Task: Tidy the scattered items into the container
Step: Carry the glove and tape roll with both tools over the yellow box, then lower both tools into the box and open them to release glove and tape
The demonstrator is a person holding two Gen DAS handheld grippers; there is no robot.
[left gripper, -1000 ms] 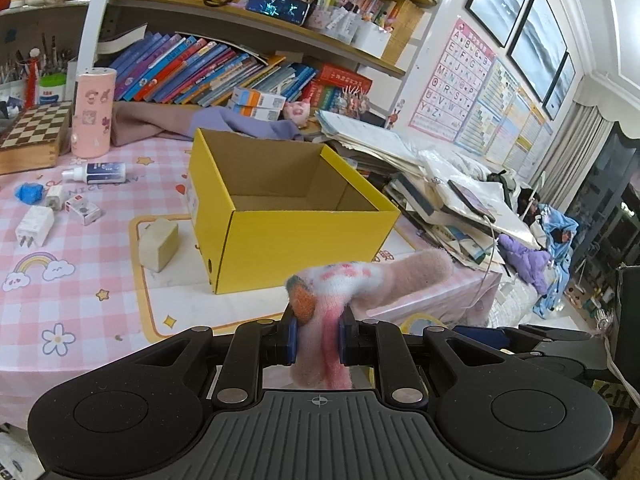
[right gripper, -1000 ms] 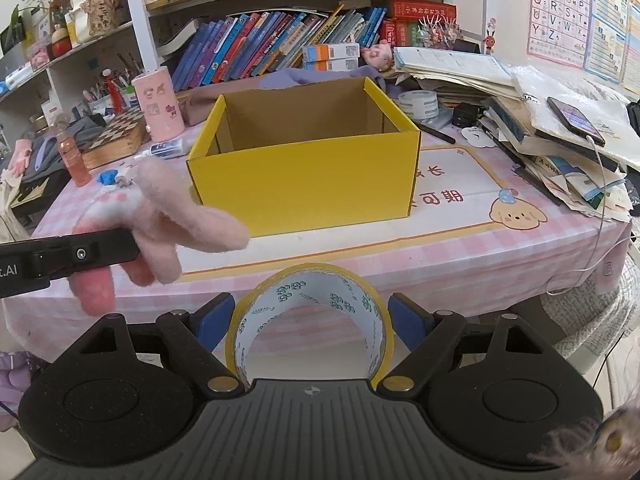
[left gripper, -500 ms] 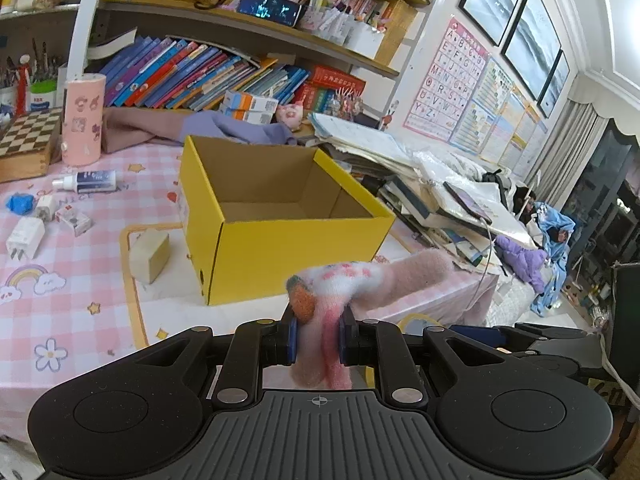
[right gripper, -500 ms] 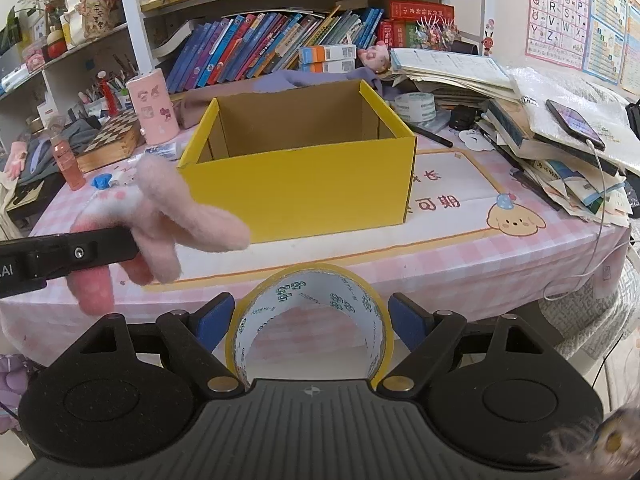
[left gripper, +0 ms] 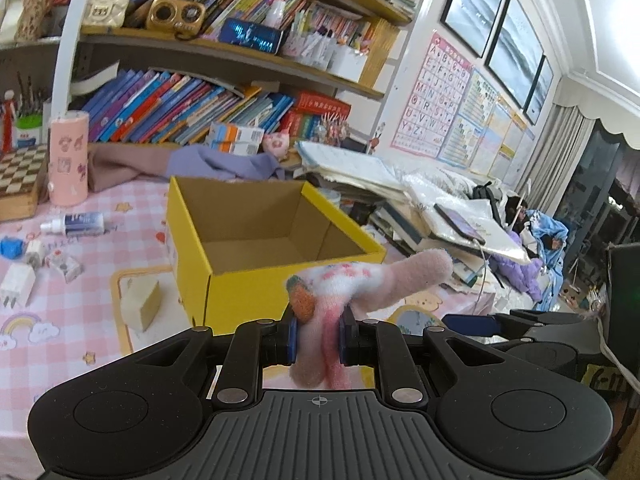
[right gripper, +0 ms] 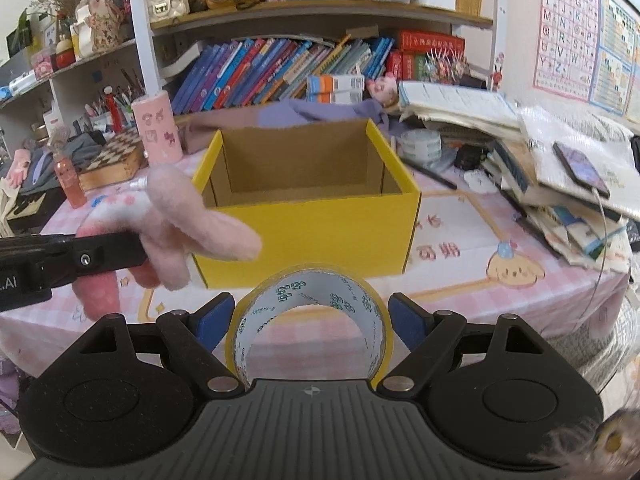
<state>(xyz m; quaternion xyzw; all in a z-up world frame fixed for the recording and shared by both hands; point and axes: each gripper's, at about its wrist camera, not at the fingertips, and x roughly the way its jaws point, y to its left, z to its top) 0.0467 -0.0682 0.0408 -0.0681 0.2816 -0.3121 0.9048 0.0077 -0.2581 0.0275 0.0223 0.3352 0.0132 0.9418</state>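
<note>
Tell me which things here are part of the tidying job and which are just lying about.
Part of the job:
- yellow cardboard box, empty
- pink fluffy glove in the left gripper
- tape roll in the right gripper
- white charger plug
- small bottle

Lying about:
- shelved books
- chessboard
- alphabet poster

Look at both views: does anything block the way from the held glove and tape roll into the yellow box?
Nothing visible does. The yellow box stands open-topped and looks empty, with bare tablecloth between it and the pink glove and the tape roll.
</note>
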